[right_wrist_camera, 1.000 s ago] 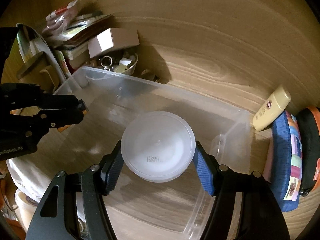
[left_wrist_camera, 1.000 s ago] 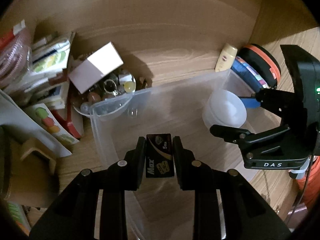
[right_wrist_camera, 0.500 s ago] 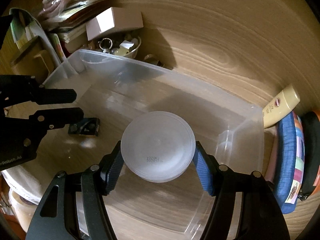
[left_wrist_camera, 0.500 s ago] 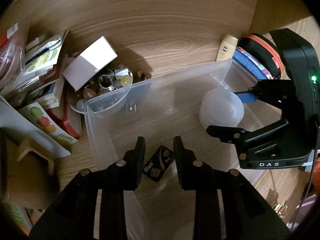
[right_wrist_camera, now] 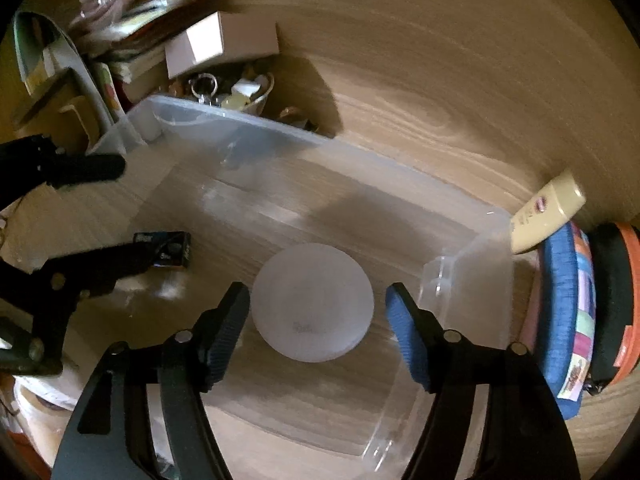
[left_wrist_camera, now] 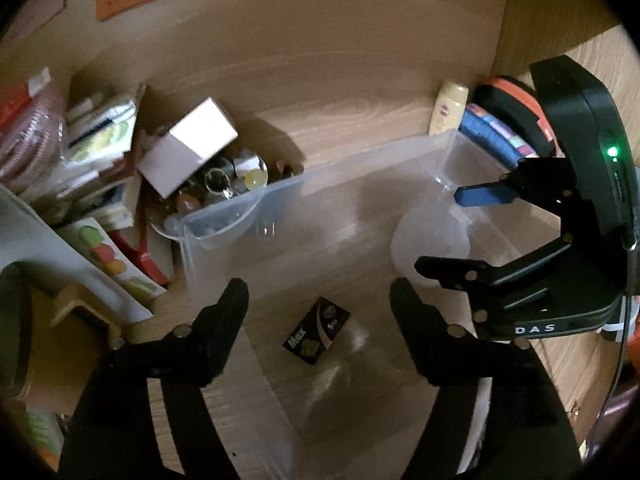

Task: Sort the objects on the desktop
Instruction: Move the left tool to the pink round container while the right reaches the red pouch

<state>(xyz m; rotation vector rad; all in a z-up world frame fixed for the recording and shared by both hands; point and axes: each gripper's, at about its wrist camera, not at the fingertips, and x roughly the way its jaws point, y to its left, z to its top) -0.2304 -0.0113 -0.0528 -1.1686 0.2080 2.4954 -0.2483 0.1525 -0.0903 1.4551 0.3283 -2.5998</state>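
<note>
Since the earlier frames both loads are released into the clear storage bin (left_wrist_camera: 304, 176). The right gripper (right_wrist_camera: 316, 300) is spread around the white round container (right_wrist_camera: 313, 302) at frame centre; the left gripper (left_wrist_camera: 318, 294) gapes empty, the black Max staple box (left_wrist_camera: 317, 330) lying diagonally just below it.

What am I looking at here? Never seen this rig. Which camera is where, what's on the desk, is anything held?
There is no robot: a person holds two hand-held grippers, each with a fisheye camera looking along its fingers. One picture is from the left gripper, the other from the right gripper. Both hover over a clear plastic bin on a wooden desk. Both are open and hold nothing. In the bin lie a small black box and a round white lid. Beside the bin: a bowl of trinkets, a white carton, stacked books, a cream tube.
</note>
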